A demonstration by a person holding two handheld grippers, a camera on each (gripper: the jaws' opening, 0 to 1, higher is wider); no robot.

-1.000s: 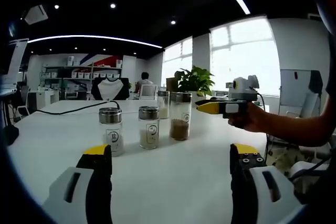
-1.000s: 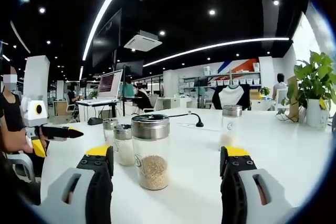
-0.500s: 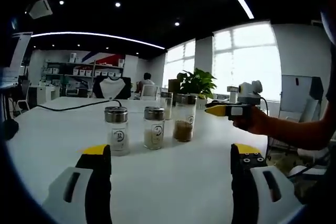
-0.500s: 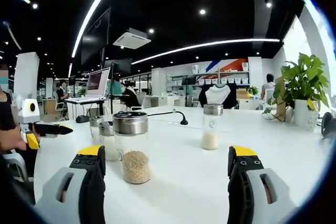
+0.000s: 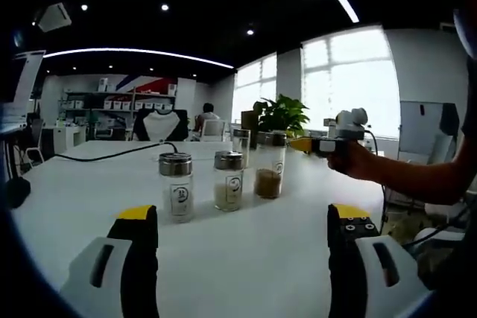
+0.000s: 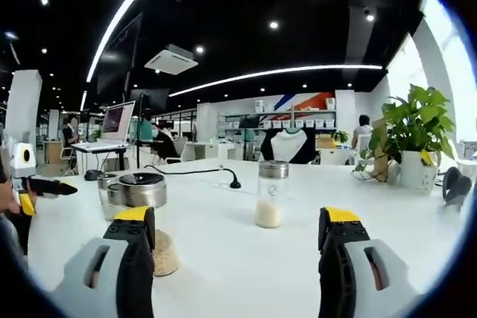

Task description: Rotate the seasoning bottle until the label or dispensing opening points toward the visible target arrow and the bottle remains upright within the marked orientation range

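— Where is the seasoning bottle (image 6: pixel 146 223)?

— Upright on the white table (image 6: pixel 238 258), just behind the right gripper (image 6: pixel 232 237)'s left jaw. Both grippers' jaws gape wide, empty.

— How will it handle?

— Probably light, rigid, slippery glass. Grip the body below the metal cap (image 6: pixel 141 190).

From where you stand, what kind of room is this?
Most likely an open-plan office or showroom: a long white table with a potted plant, a laptop on a far desk, and shelves of boxes along the back wall. Seasoning bottles stand on the table.
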